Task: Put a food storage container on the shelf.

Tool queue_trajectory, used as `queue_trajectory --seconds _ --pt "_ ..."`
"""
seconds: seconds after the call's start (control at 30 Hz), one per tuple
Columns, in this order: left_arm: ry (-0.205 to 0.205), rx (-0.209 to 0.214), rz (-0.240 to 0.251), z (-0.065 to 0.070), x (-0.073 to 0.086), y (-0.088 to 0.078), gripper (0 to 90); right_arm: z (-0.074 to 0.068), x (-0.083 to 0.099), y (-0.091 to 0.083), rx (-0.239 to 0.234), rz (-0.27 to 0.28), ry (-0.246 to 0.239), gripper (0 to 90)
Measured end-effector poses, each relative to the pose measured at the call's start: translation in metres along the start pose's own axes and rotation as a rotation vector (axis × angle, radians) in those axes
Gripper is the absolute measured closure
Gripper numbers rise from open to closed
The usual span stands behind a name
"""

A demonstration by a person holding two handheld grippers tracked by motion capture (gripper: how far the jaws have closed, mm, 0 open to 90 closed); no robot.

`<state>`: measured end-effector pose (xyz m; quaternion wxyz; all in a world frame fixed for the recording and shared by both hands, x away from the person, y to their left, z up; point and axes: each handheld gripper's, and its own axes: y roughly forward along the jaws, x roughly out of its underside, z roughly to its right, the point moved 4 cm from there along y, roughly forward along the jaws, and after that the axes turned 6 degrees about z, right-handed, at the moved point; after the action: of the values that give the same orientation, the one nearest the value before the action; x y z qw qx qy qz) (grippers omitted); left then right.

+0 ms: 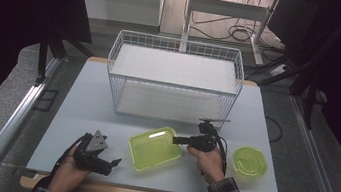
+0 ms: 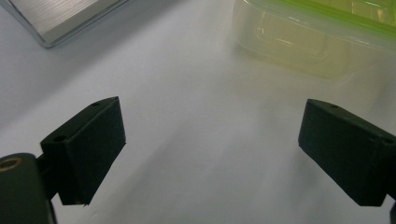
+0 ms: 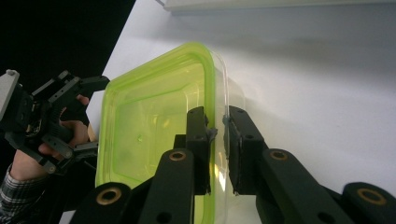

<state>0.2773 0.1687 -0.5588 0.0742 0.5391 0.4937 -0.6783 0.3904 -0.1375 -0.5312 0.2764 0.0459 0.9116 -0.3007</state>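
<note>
Pale grey tabletop (image 1: 80, 113) fills the middle of the room, dark curtains on both sides and cables on the floor beyond it, and the person works from the near edge. Starting at the right gripper (image 1: 183, 140): it points toward nine o'clock, and in its own view the two black jaws stand on either side of the wall of the large green container (image 3: 154, 121), one pad inside the tub and one outside, pressed on the rim, so I take it as clamped on that wall. That container sits at the centre-front of the table, its far corner toward the gripper, slightly askew. The left gripper (image 1: 109, 164) rests at about seven o'clock from the tub, near the table's front edge and apart from it; its jaws stand wide apart with bare table between them and nothing held, the tub's clear wall just ahead. At three o'clock from the right hand (image 1: 205, 161) lies a smaller green container (image 1: 249, 161), untouched. Behind it all, at twelve o'clock, stands the white wire basket (image 1: 178, 46) with two shelves, both bare. My reading is that the grasp on the tub has been made and the lift is the step in hand. The next move seems to call for raising the tub by that single wall without letting it tilt or slip, then carrying it back toward the basket, clearing the wire rim on the way; the free left gripper could steady the near side.
</note>
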Motion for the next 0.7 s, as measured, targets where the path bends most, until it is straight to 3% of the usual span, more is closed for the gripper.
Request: queue_trajectory --seconds 0.7 --pt "-0.008 -0.012 0.000 -0.002 0.000 -0.001 7.1 -0.009 -0.020 -0.032 -0.042 0.105 -0.022 79.9"
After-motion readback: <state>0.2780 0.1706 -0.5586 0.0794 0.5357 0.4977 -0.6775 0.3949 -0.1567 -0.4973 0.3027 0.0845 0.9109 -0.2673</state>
